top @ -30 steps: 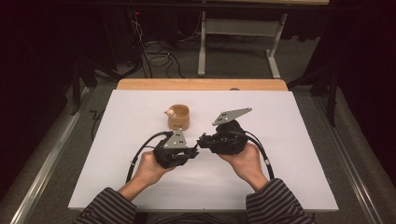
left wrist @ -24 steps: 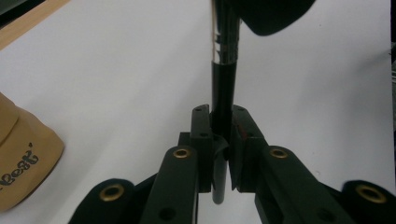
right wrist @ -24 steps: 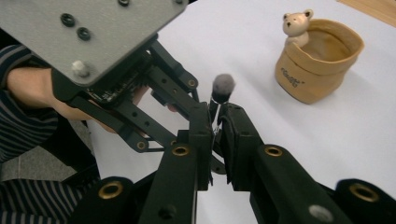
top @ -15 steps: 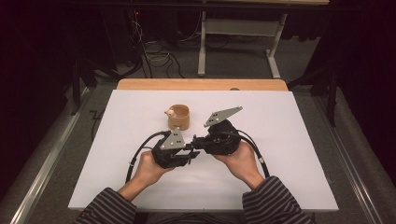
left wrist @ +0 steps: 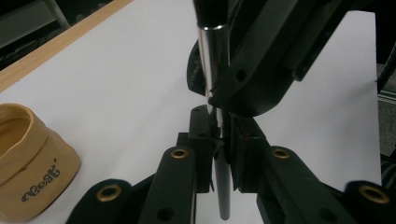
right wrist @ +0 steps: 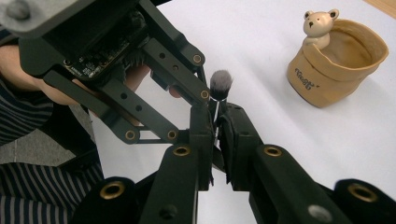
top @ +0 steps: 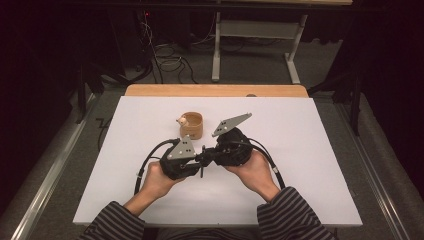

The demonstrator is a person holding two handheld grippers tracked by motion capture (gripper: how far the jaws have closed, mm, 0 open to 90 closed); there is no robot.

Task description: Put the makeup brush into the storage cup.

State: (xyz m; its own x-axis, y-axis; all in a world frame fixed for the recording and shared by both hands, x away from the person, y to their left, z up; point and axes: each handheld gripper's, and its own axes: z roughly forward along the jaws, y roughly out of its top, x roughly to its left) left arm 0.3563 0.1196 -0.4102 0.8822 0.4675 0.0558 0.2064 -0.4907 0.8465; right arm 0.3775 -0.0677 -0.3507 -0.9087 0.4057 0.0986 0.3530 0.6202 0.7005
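Note:
A slim makeup brush [left wrist: 223, 186] with a black handle, silver ferrule and grey bristle tip [right wrist: 220, 83] is held between both grippers above the white table. My left gripper [left wrist: 219, 128] is shut on the black handle; its jaws have just been closing onto it. My right gripper [right wrist: 215, 116] is shut on the same brush just below the bristles. In the high view the left gripper [top: 196, 162] and right gripper [top: 211, 155] meet tip to tip at the table's middle. A tan cup [top: 191, 125] with a small bear figure [right wrist: 319, 22] on its rim stands just behind them.
The white table top [top: 310, 150] has a wooden strip [top: 215, 90] along its far edge. Cables loop from both grippers toward the person's striped sleeves [top: 295, 215]. Beyond the table are a dark floor, wires and a table frame.
The right gripper has shifted left and closed the gap to the left gripper, so the two now meet on the brush. The cup has not moved.

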